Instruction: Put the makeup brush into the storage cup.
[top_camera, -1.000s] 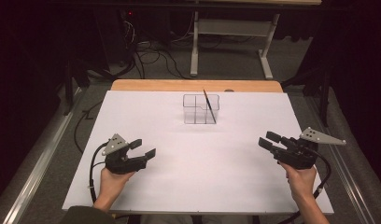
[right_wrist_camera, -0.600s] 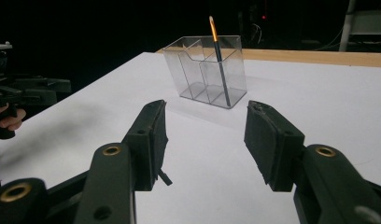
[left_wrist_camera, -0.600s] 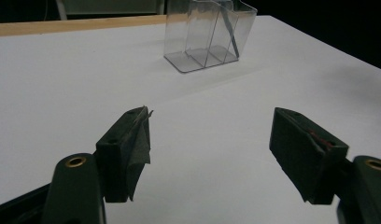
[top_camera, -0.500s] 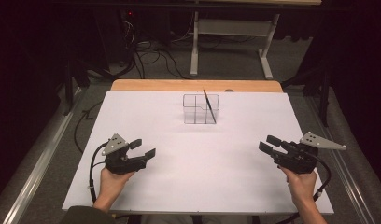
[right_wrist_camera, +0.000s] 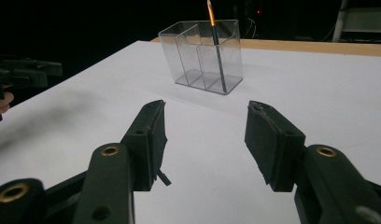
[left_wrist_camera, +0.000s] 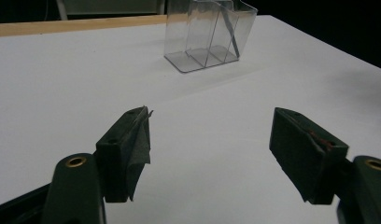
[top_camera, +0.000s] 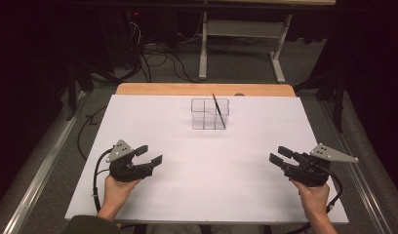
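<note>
A clear plastic organizer (top_camera: 209, 113) with several compartments stands at the far middle of the white table top (top_camera: 207, 175). A dark pencil (top_camera: 218, 111) with an orange tip leans in its right end. My left gripper (top_camera: 150, 153) rests near the left front, open and empty, pointing toward the organizer (left_wrist_camera: 205, 35) and the pencil (left_wrist_camera: 229, 30). My right gripper (top_camera: 277, 154) sits near the right front, also open with nothing between its pads. From the right gripper (right_wrist_camera: 205, 109) the organizer (right_wrist_camera: 200, 56) and pencil (right_wrist_camera: 216, 49) lie straight ahead, well beyond the fingertips. The left gripper view shows its own jaws (left_wrist_camera: 209, 116) wide apart.
A strip of wooden table edge (top_camera: 202, 89) shows past the white sheet at the far side. Behind the table are a white desk frame (top_camera: 241, 34) and cables on the grey floor. In the right gripper view the other gripper (right_wrist_camera: 25, 72) shows at the left.
The right gripper has drifted slightly toward the near edge of the table. The left gripper, organizer and pencil have not moved.
</note>
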Motion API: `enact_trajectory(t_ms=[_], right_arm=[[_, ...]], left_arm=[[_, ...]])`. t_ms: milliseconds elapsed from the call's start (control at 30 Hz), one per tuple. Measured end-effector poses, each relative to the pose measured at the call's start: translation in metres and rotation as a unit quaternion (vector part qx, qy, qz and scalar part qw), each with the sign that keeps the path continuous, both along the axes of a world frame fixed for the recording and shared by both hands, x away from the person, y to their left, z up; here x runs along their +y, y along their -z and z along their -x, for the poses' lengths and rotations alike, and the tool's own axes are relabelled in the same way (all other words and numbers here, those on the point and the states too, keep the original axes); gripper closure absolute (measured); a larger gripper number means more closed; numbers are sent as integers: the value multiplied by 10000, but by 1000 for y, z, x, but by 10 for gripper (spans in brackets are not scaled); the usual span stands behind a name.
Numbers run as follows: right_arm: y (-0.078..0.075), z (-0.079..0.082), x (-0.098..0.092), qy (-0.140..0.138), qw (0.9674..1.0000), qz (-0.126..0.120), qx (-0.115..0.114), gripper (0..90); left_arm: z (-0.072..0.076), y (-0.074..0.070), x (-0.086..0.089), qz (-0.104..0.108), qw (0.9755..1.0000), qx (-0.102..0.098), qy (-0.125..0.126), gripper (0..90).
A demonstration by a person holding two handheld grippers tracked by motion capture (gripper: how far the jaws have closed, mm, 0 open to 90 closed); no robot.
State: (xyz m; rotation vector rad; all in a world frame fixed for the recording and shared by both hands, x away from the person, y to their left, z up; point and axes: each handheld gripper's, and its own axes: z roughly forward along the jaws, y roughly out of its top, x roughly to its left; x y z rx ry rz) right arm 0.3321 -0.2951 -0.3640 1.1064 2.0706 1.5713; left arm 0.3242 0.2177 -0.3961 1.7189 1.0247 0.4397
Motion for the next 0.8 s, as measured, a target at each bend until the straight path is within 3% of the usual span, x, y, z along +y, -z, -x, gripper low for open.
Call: enact_trajectory(t_ms=[600,800], right_arm=[[9,4,2,107,9997,208,-29,458],[14,3,0,351,9990,276,19,399]], left_arm=[[1,0,0,7,10000,-9,-1,292],[1,-1,1,7,10000,-20,5,292]])
